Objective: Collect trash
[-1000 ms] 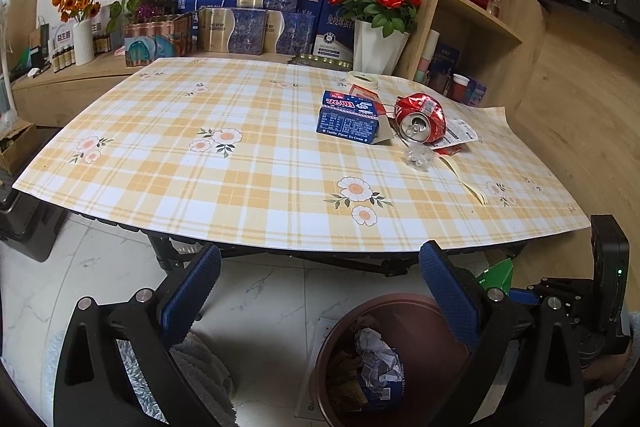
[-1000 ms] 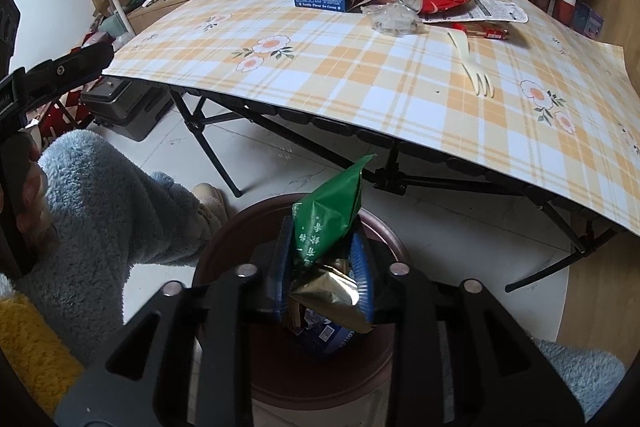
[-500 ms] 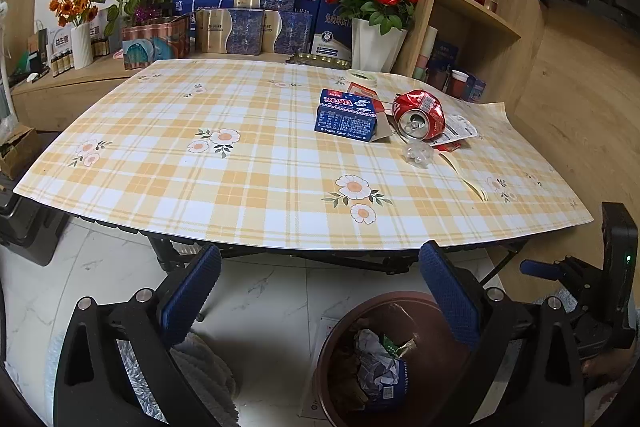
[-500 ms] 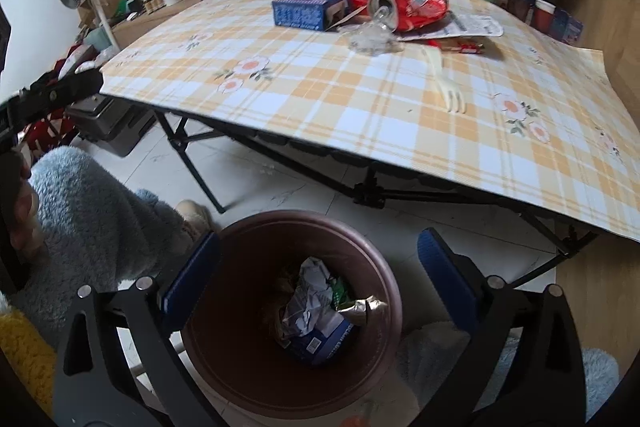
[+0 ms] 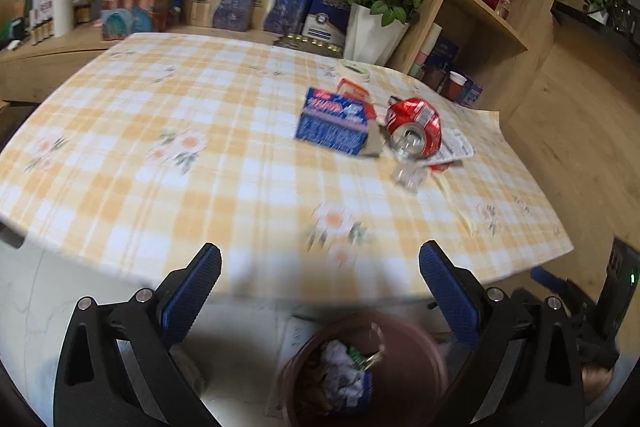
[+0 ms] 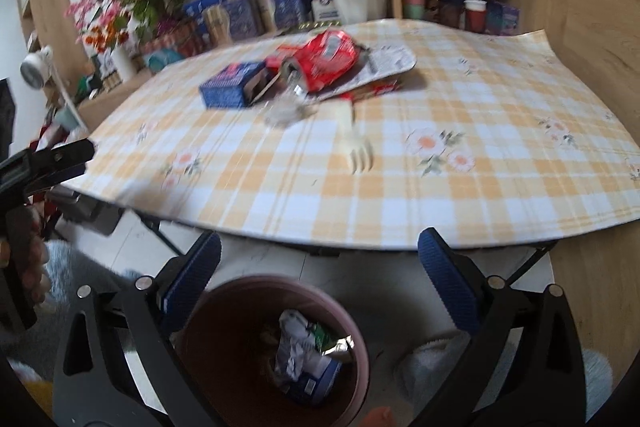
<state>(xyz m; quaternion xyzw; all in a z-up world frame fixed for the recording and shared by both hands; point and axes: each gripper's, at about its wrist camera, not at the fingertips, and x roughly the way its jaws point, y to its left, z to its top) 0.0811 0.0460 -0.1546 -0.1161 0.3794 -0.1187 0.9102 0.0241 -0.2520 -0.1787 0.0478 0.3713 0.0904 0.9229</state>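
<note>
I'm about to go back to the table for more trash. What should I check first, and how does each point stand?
1. Right gripper open and carrying nothing: ok.
2. Left gripper open and carrying nothing: ok.
3. Green wrapper inside the bin: ok.
4. Trash left on the table: crushed can, blue box, plastic fork: ok.
5. Fork lies nearest the table edge, unobstructed: ok.
6. Sharp view for aiming: not ok, blurred.

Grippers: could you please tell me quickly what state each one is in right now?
Left gripper: open, holding nothing.
Right gripper: open, holding nothing, above the bin.
</note>
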